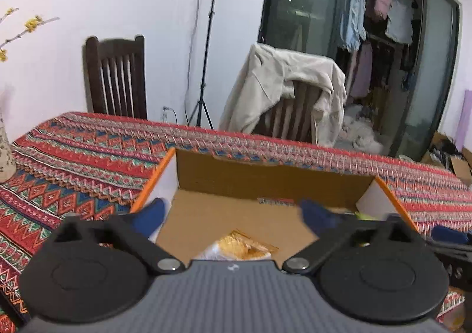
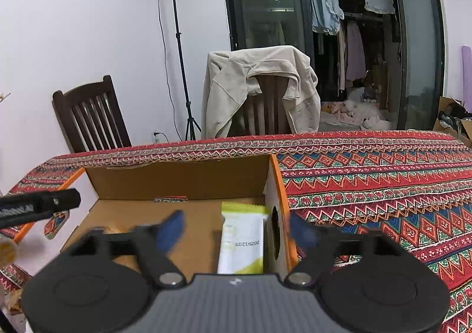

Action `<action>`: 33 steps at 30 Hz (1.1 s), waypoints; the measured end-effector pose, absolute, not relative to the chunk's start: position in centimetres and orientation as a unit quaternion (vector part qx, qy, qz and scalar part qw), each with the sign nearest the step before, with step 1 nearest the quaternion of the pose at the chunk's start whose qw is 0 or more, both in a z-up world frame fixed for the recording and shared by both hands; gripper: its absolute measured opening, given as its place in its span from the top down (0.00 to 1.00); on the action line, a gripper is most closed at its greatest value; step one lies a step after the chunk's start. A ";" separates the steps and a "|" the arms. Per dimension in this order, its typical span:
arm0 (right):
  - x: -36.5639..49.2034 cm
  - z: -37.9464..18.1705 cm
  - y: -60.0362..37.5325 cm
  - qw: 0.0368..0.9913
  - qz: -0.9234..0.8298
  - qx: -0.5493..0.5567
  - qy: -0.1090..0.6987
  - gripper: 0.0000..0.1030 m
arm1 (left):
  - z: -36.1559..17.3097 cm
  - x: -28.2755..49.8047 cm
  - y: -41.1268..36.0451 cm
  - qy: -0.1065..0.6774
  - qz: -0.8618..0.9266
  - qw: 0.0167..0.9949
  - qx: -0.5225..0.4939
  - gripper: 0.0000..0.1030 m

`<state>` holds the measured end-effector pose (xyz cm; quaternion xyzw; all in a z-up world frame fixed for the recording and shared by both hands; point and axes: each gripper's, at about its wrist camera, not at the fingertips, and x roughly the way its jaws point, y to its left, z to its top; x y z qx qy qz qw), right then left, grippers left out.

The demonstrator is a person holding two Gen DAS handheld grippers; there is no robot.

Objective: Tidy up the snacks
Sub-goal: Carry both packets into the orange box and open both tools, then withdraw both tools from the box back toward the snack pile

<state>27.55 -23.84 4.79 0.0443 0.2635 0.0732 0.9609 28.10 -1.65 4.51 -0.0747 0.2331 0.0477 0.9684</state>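
Your left hand-held gripper (image 1: 233, 215) body hides most of the golden crinkled snack packet (image 1: 244, 246); its blue fingertips (image 1: 317, 215) are blurred.

We see a red, green and blue zigzag-patterned cloth (image 2: 368, 179) covering the desk, a brown cardboard box (image 2: 183, 182) with orange edges, a white and lime-yellow snack packet (image 2: 242, 241), and a golden-yellow packet (image 1: 239, 247).

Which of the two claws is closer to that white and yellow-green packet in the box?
The right claw: it hangs open directly over the white and yellow-green snack packet by the cardboard box's right wall. The left claw is open over the golden packet, farther left.
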 end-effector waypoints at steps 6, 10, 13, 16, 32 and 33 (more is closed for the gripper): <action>27.4 4.9 -24.1 0.959 0.082 0.052 0.268 0.00 | 4.9 28.0 -2.0 0.233 0.042 0.969 -0.072 0.00; 27.1 5.2 -24.2 0.960 0.080 0.052 0.264 0.00 | 5.3 27.8 -2.0 0.232 0.042 0.969 -0.072 0.00; 26.8 5.6 -24.3 0.961 0.077 0.052 0.261 0.00 | 5.8 27.3 -2.0 0.227 0.040 0.970 -0.075 0.00; 26.1 6.2 -24.3 0.963 0.073 0.050 0.254 0.00 | 6.6 26.6 -2.2 0.221 0.040 0.972 -0.069 0.00; 19.3 8.6 -24.3 0.965 0.078 0.030 0.248 0.00 | 9.0 19.8 -1.3 0.219 0.036 0.974 -0.050 0.00; 18.6 8.6 -24.3 0.965 0.080 0.029 0.248 0.00 | 9.0 19.2 -1.2 0.220 0.037 0.974 -0.048 0.00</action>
